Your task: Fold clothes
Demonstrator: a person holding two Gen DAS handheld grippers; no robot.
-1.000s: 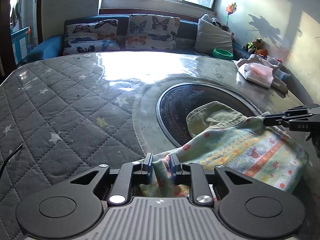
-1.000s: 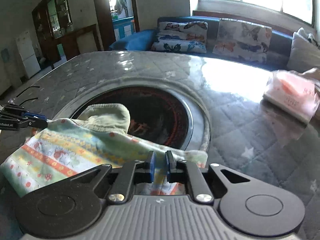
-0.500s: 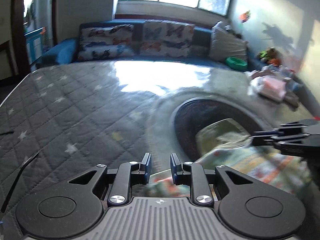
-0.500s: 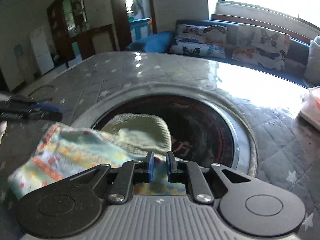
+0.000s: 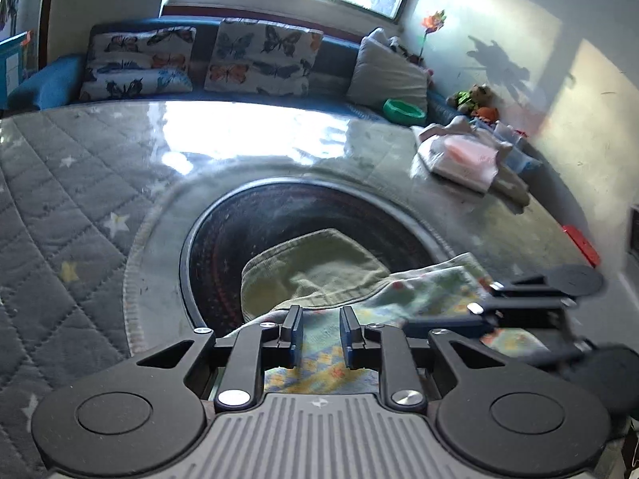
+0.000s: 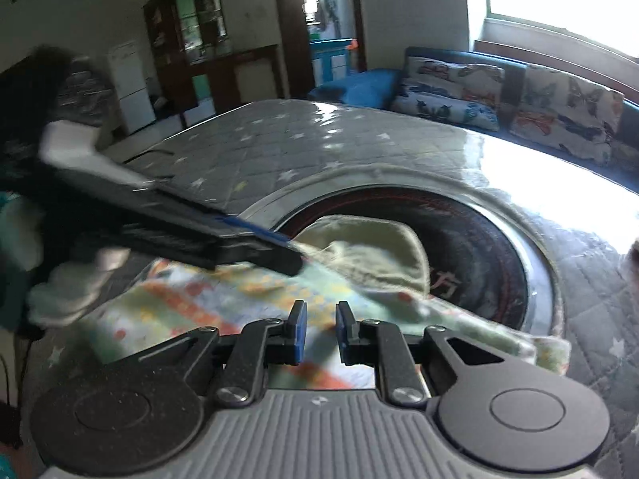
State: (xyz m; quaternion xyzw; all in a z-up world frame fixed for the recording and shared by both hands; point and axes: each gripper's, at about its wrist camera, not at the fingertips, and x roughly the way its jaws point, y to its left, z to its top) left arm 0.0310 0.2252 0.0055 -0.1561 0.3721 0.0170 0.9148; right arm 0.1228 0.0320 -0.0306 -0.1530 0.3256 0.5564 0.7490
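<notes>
A small patterned garment [image 5: 431, 291] with an olive-green corduroy part [image 5: 315, 267] lies over the near rim of the round dark inset [image 5: 239, 239] in the table. It also shows in the right wrist view [image 6: 239, 303]. My left gripper [image 5: 321, 329] is open and empty, just above the cloth; it also crosses the right wrist view [image 6: 295, 259] as a blurred bar over the garment. My right gripper [image 6: 319, 329] is open above the cloth; it also shows at the right of the left wrist view [image 5: 485, 311].
The quilted grey star-print table cover [image 5: 60, 207] spreads to the left. A folded pink-and-white pile [image 5: 459, 155] and a green bowl [image 5: 403, 109] sit at the far right. A sofa with butterfly cushions [image 5: 259, 56] runs behind the table.
Both grippers have let go of the garment and opened. The cloth now lies flat on the table, and the two grippers have moved close together over it.
</notes>
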